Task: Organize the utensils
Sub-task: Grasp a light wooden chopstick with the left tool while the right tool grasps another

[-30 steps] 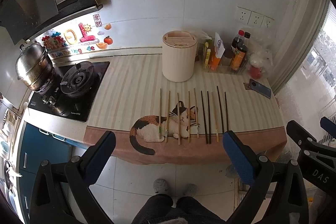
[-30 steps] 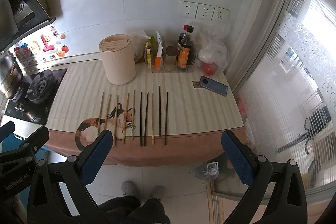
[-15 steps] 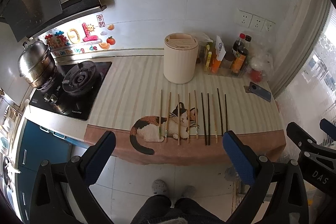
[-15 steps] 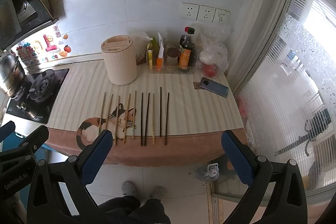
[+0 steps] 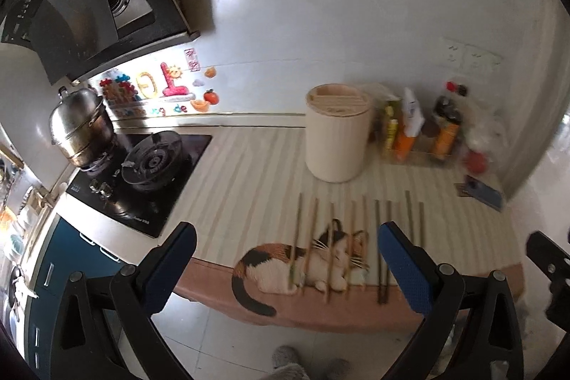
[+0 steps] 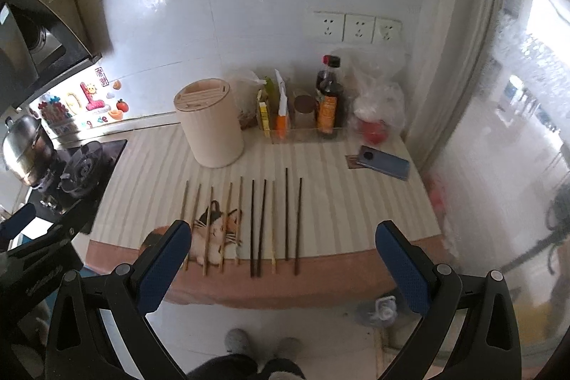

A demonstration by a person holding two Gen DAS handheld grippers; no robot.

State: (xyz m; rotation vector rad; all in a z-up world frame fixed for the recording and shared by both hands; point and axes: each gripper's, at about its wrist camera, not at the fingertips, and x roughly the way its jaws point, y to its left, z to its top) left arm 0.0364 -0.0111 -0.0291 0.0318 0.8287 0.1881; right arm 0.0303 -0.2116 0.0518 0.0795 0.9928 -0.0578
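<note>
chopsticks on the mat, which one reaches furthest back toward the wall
The dark chopstick second from the right end of the row: its far tip sits clearly further back than every other stick's tip, toward the phone.

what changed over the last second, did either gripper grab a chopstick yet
No grab yet. Both grippers moved in toward the counter, so it looms larger in both views; the left gripper and right gripper are open and empty. The chopsticks lie in the same row on the cat mat, and the beige holder, bottles and phone have not moved.
</note>
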